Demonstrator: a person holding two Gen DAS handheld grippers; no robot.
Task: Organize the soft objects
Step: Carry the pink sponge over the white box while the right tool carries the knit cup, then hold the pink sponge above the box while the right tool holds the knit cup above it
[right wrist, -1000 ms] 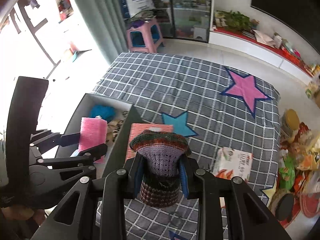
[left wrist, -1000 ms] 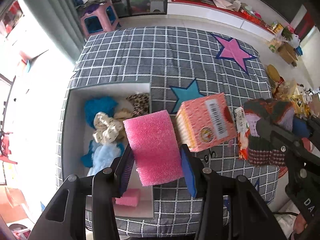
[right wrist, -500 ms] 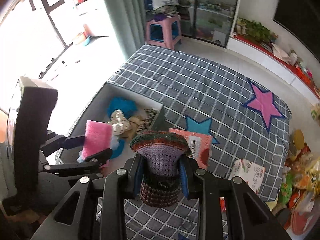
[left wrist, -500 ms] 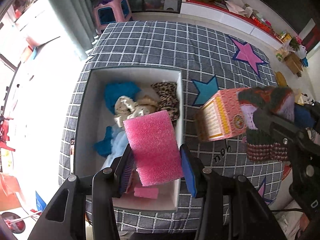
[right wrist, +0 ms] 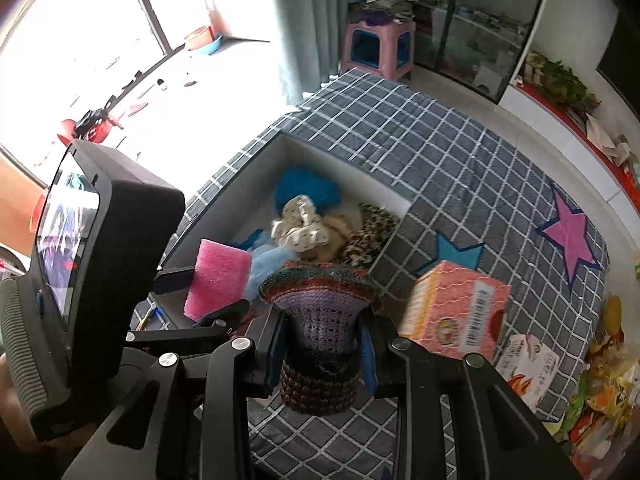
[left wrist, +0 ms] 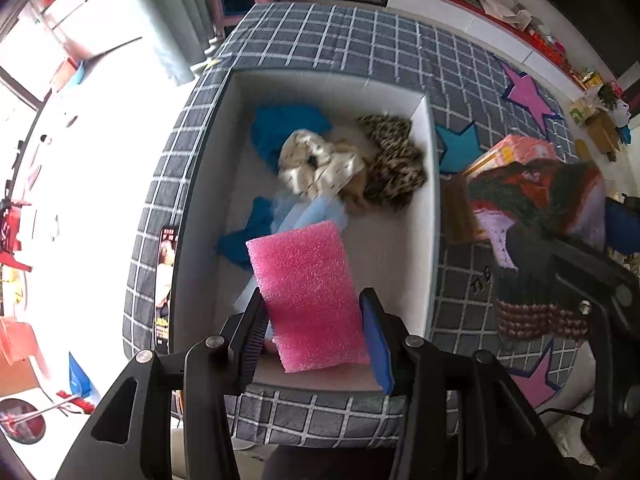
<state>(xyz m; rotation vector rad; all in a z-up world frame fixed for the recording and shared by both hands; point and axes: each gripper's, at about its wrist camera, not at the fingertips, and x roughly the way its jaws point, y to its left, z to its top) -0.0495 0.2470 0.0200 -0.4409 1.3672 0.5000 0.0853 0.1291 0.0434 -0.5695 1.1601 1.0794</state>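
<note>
Over the last second both hands have carried their loads sideways toward the white box (left wrist: pixel 430 216): the left hand-held gripper (left wrist: pixel 316 334), clamped on the pink sponge (left wrist: pixel 308 296), was beside the box's corner and now hangs straight over its near, emptier end, and the right hand-held gripper (right wrist: pixel 320 354), clamped on the knitted striped piece (right wrist: pixel 318 320), has come from mid-bed to just outside the box's right wall. That puts the sponge about ready to be let go, I judge, with the knitted piece next in line. The box sits on a bed with a grey checked cover (left wrist: pixel 360 44) and already holds a blue fluffy item (left wrist: pixel 286 128), a cream spotted scrunchie (left wrist: pixel 316 164), a leopard-print one (left wrist: pixel 394 164) and a pale blue piece (left wrist: pixel 310 216), bunched toward the far end. A pink carton (right wrist: pixel 456 310) lies just outside the right wall, close under the right gripper's path, and a flat packet (right wrist: pixel 526 364) lies further right.
</note>
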